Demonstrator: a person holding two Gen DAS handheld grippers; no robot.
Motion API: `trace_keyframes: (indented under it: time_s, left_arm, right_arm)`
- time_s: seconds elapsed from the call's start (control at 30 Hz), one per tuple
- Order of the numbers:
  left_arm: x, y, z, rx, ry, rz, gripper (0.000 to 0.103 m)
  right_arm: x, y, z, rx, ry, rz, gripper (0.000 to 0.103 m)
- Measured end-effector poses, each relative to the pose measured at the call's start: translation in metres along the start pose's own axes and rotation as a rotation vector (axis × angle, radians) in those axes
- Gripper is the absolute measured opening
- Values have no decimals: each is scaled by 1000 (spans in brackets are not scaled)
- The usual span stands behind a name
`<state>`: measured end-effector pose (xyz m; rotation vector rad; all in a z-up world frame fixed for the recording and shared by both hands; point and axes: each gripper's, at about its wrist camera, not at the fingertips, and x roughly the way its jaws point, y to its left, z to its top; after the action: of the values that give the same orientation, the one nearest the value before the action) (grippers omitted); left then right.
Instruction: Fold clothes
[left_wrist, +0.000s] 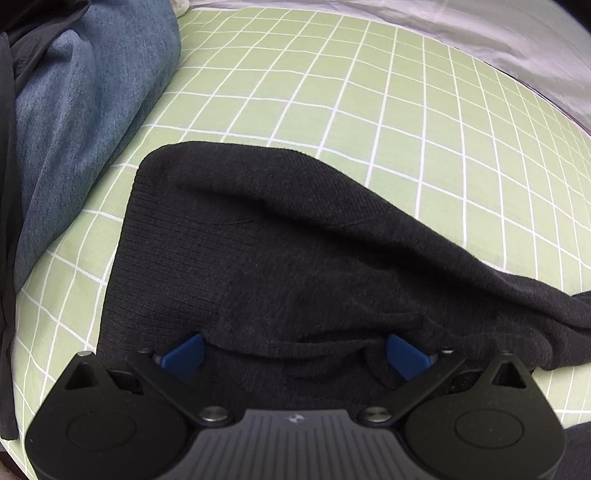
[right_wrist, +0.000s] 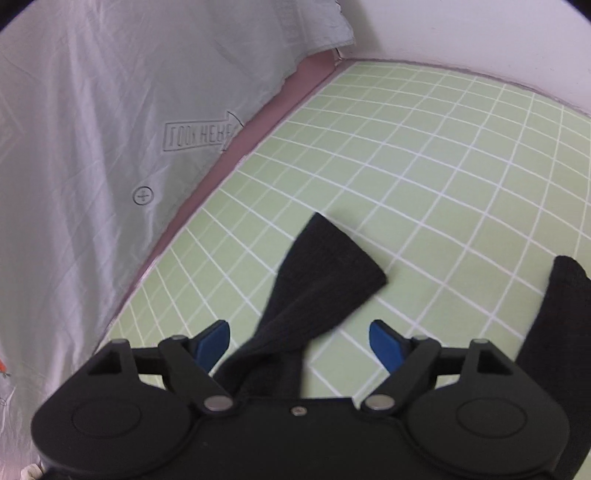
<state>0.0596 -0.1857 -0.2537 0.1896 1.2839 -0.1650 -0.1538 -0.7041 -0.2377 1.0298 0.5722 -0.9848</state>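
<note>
Between the spread right gripper (right_wrist: 299, 341) pads the sweater sleeve (right_wrist: 325, 269) lies released, may flop unfolded; left gripper (left_wrist: 295, 354) also spread, gripping nothing.

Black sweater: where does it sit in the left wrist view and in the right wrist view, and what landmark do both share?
Left wrist view: the black sweater fills the lower middle, spread flat and running off to the right.
Right wrist view: a sleeve rises from bottom centre between the open blue fingers; another part at the right edge.
Shared landmark: the green checked sheet.
</note>
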Motion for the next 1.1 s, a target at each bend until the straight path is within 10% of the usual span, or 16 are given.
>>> trace_keyframes:
  time_s: [0.13, 0.7, 0.87, 1.1]
  left_arm:
    - [-2, 1, 0, -1, 5, 1, 103]
    - [-11, 7, -4, -13, 9, 4, 103]
    - [-14, 9, -4, -13, 11, 3, 103]
    - [-17, 12, -5, -12, 15, 2, 103]
  right_arm:
    - [14, -9, -7, -64, 10, -14, 50]
    - [56, 0, 15, 139, -17, -33, 51]
    - [65, 12, 18, 32, -25, -74, 11]
    - [43, 54, 32, -141, -135, -72, 9]
